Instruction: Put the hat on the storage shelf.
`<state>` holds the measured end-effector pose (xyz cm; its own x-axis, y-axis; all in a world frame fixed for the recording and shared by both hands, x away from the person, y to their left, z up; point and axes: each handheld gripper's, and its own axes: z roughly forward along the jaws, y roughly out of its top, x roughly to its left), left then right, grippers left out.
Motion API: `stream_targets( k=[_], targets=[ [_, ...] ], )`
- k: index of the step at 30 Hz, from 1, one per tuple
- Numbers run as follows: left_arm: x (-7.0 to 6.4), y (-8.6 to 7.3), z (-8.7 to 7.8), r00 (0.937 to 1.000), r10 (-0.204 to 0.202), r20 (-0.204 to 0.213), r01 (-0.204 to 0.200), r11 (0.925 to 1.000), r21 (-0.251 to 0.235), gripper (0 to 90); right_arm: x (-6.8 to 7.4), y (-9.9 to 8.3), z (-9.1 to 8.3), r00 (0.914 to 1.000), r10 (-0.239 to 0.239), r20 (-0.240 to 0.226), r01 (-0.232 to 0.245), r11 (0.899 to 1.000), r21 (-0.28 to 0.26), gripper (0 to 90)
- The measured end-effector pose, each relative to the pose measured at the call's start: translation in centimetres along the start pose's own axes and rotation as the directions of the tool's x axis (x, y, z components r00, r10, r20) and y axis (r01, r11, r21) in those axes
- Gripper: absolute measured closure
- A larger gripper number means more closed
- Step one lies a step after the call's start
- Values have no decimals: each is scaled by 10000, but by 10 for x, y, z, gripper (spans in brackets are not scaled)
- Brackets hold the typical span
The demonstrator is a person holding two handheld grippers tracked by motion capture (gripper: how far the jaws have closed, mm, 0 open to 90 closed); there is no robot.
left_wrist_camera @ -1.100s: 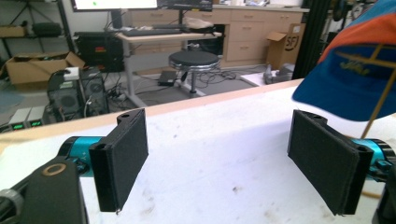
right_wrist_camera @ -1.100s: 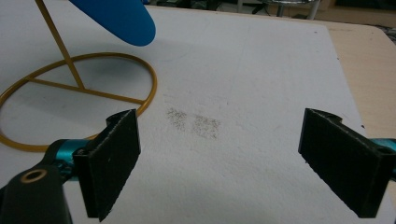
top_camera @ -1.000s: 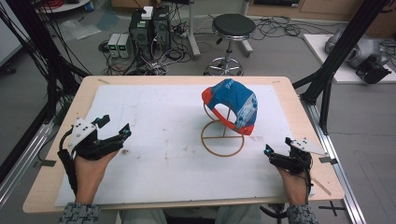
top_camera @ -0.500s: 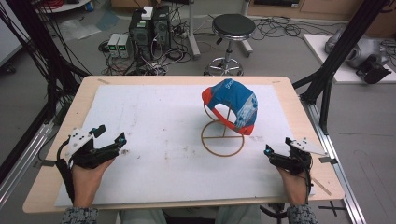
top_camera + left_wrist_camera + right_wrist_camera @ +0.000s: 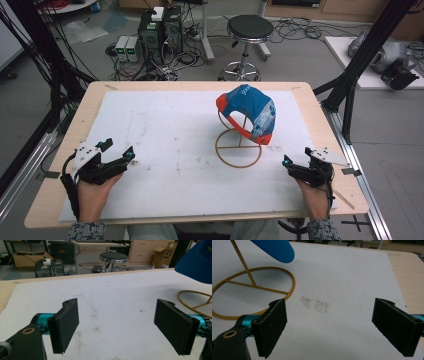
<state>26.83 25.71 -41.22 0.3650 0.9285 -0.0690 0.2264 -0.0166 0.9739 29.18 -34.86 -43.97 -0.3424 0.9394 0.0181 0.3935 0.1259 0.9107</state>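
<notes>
Apparently the reach has not begun: both the left gripper (image 5: 116, 152) and the right gripper (image 5: 295, 165) rest on the desk (image 5: 165, 130), jaws spread and empty. Between them but nearer the right, the blue-and-red cap (image 5: 248, 111) sits on its gold wire stand (image 5: 238, 149), so the next move probably calls for closing in on its brim.

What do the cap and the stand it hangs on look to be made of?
The cap looks like soft woven fabric: matte blue panels with a red-orange edge and printed marks, sagging slightly over its support. The stand looks like thin bent metal wire with a glossy gold or brass-coloured finish, though it could be painted; its ring base lies flat on the white mat.
</notes>
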Motion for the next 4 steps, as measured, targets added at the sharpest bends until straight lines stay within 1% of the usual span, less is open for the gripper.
stream_targets(
  k=[4],
  targets=[
    [0, -4, 1, 10000, 27, -30, -27, 9999, 160, 203, 0, 0, 1, 10000, 9, -30, -9, 10000, -60, 118]
  ],
)
